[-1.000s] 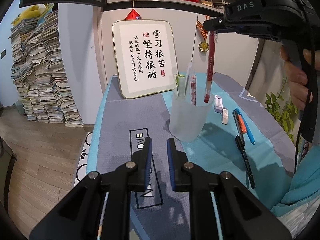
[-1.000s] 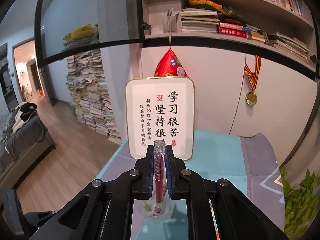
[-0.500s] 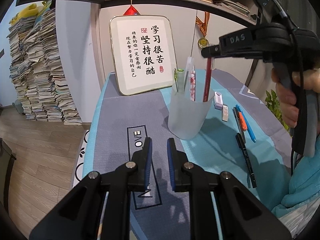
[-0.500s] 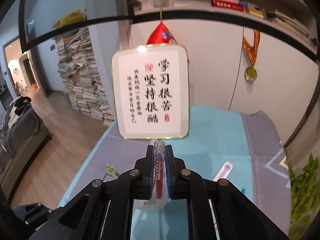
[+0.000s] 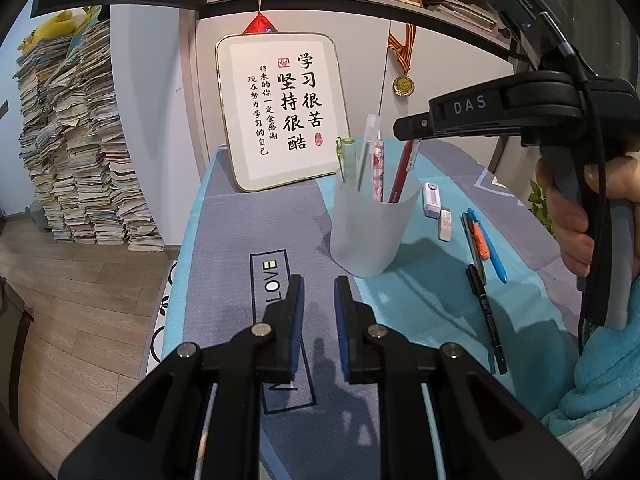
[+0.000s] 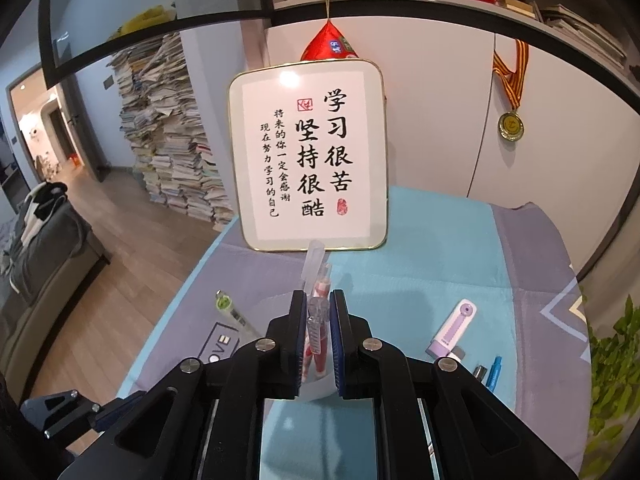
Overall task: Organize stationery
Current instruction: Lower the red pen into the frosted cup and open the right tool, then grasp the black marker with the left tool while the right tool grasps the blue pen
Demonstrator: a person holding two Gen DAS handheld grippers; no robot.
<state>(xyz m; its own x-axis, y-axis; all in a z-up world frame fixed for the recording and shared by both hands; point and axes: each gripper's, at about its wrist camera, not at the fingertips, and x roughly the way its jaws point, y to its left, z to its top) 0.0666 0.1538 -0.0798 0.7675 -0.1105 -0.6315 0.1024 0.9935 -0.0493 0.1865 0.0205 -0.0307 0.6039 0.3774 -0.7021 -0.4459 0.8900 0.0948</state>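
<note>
Over frosted translucent plastic cup (image 5: 366, 236), right gripper (image 6: 316, 334) having lowered, clamping slim red pen (image 5: 403, 176), tip now entering cup; release coming next. Left gripper (image 5: 319, 312) idling, fingers nearly together, empty.

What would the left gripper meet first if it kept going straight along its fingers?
Most likely the grey table mat, near the LOVE print. The left gripper points downward at bare mat; the frosted pen cup sits right of that line, though depth is unclear.
</note>
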